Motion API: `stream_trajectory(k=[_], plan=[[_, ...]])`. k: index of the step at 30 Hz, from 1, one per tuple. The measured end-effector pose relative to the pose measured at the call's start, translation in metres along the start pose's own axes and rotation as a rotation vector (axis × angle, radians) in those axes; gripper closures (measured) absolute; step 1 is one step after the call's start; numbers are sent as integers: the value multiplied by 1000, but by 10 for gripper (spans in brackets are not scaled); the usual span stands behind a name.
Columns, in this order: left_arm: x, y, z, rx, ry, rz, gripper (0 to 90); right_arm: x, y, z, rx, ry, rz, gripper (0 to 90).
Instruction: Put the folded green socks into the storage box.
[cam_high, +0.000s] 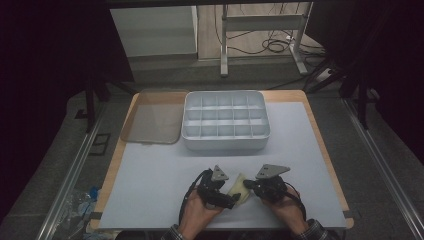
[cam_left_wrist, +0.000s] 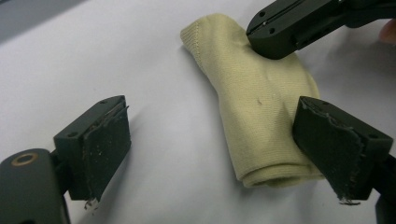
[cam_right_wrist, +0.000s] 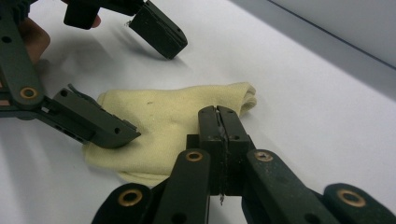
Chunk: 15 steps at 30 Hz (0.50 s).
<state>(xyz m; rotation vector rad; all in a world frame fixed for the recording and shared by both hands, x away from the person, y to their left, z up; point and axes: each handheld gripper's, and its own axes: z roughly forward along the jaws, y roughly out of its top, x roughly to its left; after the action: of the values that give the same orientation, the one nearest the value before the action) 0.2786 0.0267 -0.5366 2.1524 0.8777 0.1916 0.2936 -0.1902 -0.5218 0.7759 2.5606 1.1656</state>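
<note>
High view puts both of your hands at the near edge of the table (cam_high: 165, 195), with the pale yellow sock (cam_high: 239, 189) lying flat on the white mat between the two grippers. Your left gripper (cam_high: 227, 199) sits just left of the sock and your right gripper (cam_high: 248, 185) just right of it, both tips meeting the cloth. Left gripper view shows your left gripper (cam_left_wrist: 224, 149) spread wide: one jaw stands on bare mat well left of the sock, the other rests at the sock's right edge near its folded end, so the sock (cam_left_wrist: 261, 116) lies partly between them but is not pinched. Across the far end of the sock in that view, the right gripper (cam_left_wrist: 268, 35) presses down on the cloth with its jaws together. Right gripper view confirms it: your right gripper (cam_right_wrist: 219, 116) has its jaws closed tight against each other, tips on the sock (cam_right_wrist: 163, 126) near its narrow end; you cannot tell from these frames whether any fabric is caught between them. Farther up the table, the white compartment tray (cam_high: 226, 142) sits centre-far, and a translucent brownish lid (cam_high: 150, 120) lies flat just left of it, both well apart from the sock.
</note>
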Motion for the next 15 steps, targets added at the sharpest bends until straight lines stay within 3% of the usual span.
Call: stream_trajectory(k=[5,9,15], plan=[[1,6,-13,-19,13,35,115,2,1,0,0,-12,-12,893],[12,6,-23,-38,70,42,110,0,2,-1,-11,-11,-4,830],[27,-2,-21,-9,132,37,108,-2,3,-5,-33,-3,10,736]])
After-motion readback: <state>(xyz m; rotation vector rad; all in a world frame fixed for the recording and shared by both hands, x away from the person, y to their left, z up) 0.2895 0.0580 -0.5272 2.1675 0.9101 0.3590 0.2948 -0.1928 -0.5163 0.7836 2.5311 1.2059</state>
